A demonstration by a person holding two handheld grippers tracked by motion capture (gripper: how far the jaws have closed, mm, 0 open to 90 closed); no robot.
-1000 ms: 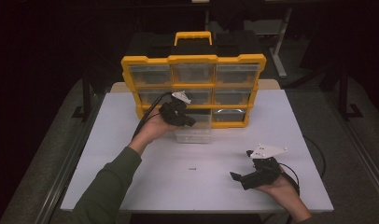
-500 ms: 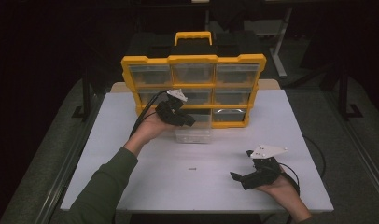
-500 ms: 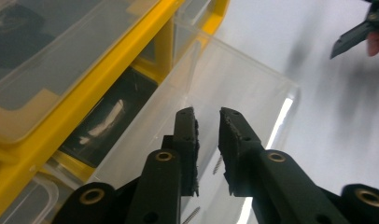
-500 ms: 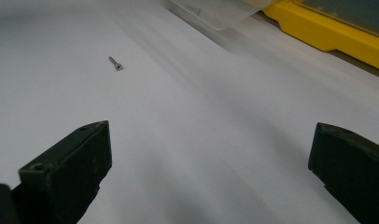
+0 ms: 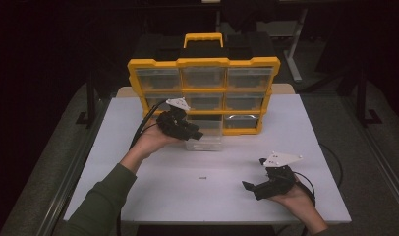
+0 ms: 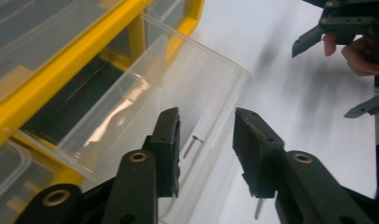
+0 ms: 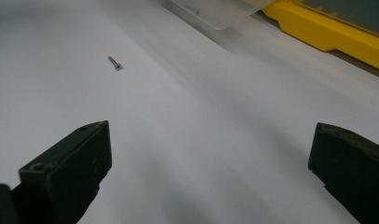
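Loose screw (image 7: 115,63) lies flat on the white table (image 5: 138,187), near centre, well apart from both grippers; in the high view it is a dark speck (image 5: 203,177). Handling judgement: light, rigid metal, small and prone to roll or skid on the smooth top. Best hold is probably across the shank, just below the head, w/ jaws brought down either side.

Clear drawer (image 6: 187,93) is pulled out of the yellow organizer (image 5: 203,63) at bottom row, middle slot, and rests on the table in front of it. 1 screw (image 6: 191,145) lies on the drawer floor. A 2nd screw (image 6: 258,208) shows below the left gripper's jaw; whether it sits inside the drawer or on the table is unclear, view is partly blocked.

Left gripper (image 6: 206,140): released, jaws moderately apart, holding nothing, poised over the drawer's front end approx. above the screw inside. No contact w/ drawer visible.

Right gripper (image 7: 208,154): released, jaws spread wide, empty, low over bare table at the front right, aimed toward the loose screw. In the high view (image 5: 256,189) the hand rests at the table's near edge.
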